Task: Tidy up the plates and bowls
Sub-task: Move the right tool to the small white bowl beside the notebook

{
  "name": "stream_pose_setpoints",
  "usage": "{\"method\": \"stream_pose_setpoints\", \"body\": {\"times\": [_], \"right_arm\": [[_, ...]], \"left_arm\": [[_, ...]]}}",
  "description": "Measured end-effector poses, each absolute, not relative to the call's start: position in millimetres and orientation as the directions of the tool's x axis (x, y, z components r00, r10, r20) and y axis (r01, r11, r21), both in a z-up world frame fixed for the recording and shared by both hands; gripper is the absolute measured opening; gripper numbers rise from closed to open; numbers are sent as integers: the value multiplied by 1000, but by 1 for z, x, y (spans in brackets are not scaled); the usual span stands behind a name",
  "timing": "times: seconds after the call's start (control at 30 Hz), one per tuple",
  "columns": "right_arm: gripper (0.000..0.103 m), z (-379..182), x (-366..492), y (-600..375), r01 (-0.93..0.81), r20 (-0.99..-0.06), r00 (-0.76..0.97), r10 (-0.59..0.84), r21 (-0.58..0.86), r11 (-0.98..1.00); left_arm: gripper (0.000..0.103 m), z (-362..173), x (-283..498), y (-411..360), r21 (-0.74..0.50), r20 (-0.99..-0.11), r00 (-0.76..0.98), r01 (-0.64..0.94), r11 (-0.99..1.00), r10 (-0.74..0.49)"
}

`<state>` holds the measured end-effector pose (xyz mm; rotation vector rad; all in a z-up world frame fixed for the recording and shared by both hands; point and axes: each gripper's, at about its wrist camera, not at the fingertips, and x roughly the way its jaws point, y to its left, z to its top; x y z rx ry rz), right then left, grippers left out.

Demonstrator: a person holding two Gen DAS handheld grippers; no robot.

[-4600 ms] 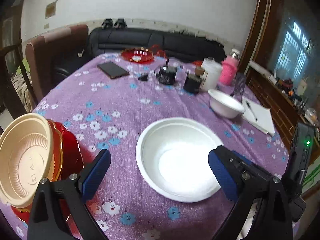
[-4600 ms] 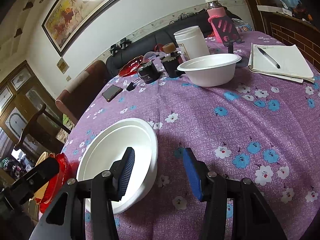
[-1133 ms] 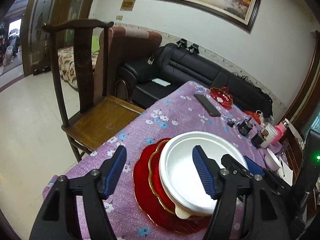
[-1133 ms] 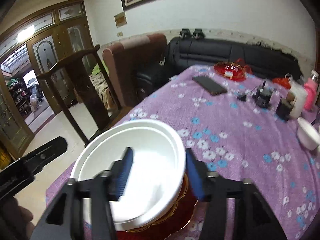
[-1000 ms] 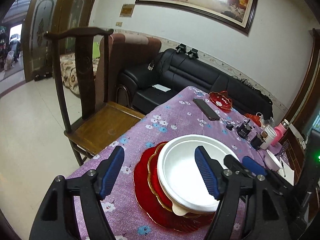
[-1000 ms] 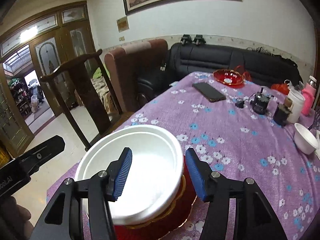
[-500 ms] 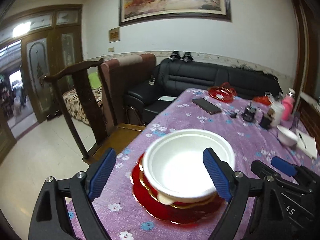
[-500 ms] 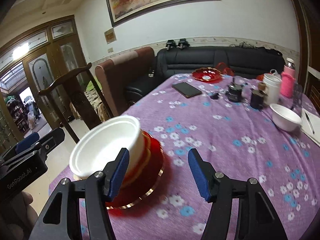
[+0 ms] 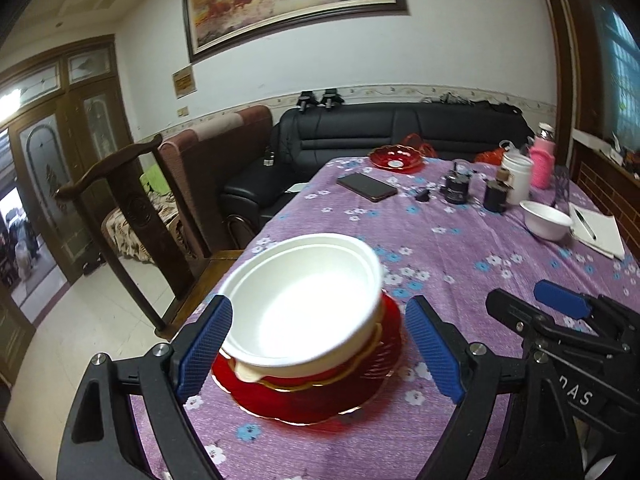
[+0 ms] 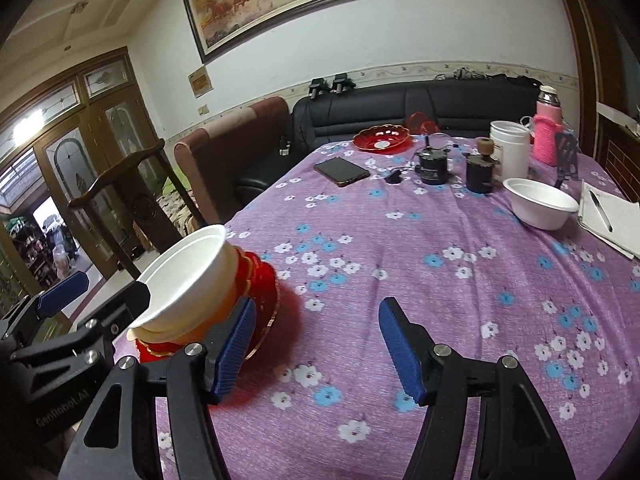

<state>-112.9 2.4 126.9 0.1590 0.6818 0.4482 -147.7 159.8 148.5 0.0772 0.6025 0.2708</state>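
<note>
**Stack sits close to the bench edge; one small bowl not yet gathered**

Nearest the cameras, the left gripper (image 9: 318, 354) hangs low with its fingers spread wide, flanking but not touching the large white bowl (image 9: 300, 300). That bowl tops a stack: beneath it a cream bowl (image 9: 248, 372), then gold-rimmed red plates (image 9: 312, 400), all resting on the purple floral bench (image 9: 460, 248) close to its near-left edge. The right gripper (image 10: 316, 344) is level, angled across the bench, its fingers spread and empty; its left finger sits just beside the stack's red rim.

The white bowl looks tilted and off-centre on the pile, overhanging toward the bench edge. My judgement is that a careless brush from either gripper could slide it, or the whole stack, toward the floor beside the wooden chair (image 9: 120, 208).

Farther off, well apart from the stack, a small white bowl (image 10: 540, 202) stands beside a notebook with a pen (image 10: 610, 220); it likely belongs on the pile next. Reaching it means passing dark jars (image 10: 480, 174) and a white tub (image 10: 510, 152), which a wide swing could knock. A phone (image 10: 340, 171) and a red dish (image 10: 382, 138) lie at the far end.
</note>
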Motion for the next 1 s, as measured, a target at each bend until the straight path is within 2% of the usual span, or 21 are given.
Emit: {"method": "stream_pose_setpoints", "body": {"times": [0.63,1.0], "right_arm": [[70,108,-105,-92,-183,-595,707,381,367,912],[70,97,-96,-188,65,-654,720,232,397,916]], "left_arm": [[88,142,-126,82,222,-572,799,-67,973,185],[88,120,-64,22,48,-665,743,138,989,-71]]}}
